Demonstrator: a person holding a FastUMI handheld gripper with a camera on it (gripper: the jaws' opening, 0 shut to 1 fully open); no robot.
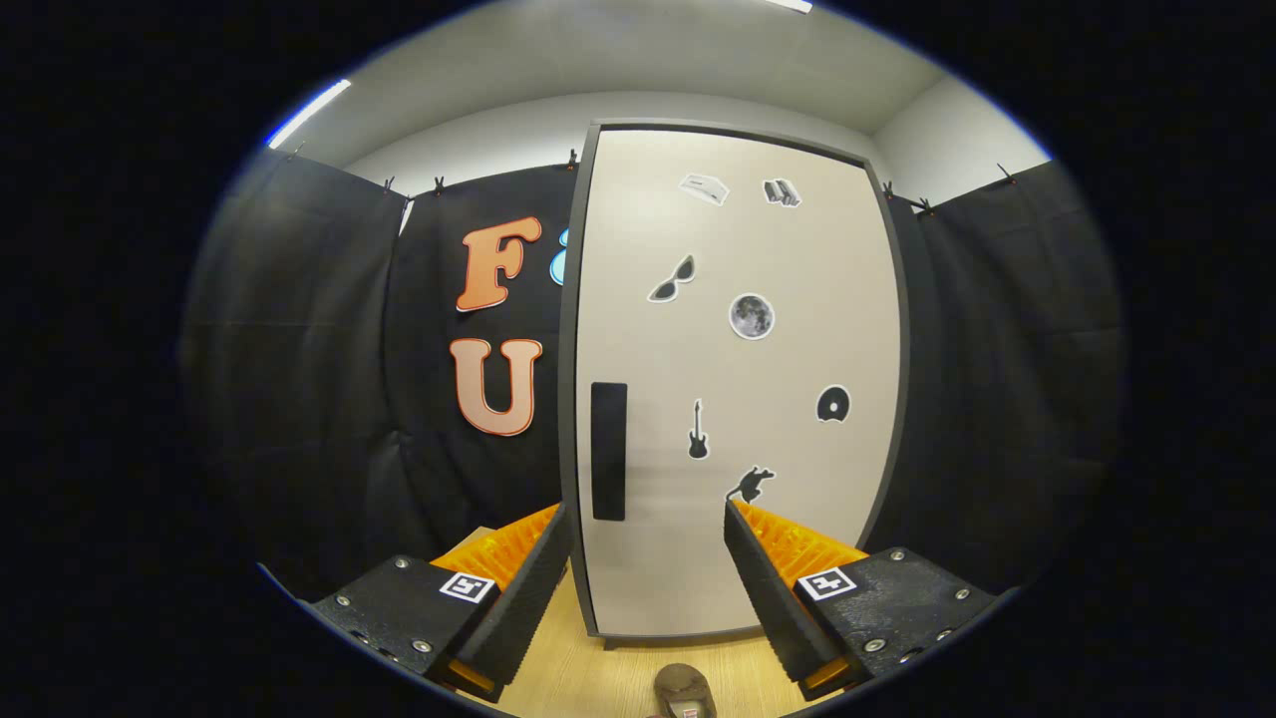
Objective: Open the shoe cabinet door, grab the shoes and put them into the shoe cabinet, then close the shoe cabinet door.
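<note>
One closed door [738, 379] faces the gripper [646, 519], whose jaws stand apart with nothing between them, directed at the lower part of the shoe cabinet [588, 299]. The cabinet stands upright on a wood-grain floor [588, 678] against the black booth wall. A dark vertical handle [609, 451] sits near the door's left edge, just ahead of the jaws; this is the likely place to take hold. The door panel appears rigid and smooth, so it will probably swing stiffly on hinges at its right side, and the flat face offers poor grip. A shoe [685, 692], brown, lies on the floor below and between the jaws; it is probably light and pliable. Pictorial stickers [751, 316] mark the door; no legible writing or brand is visible.
</note>
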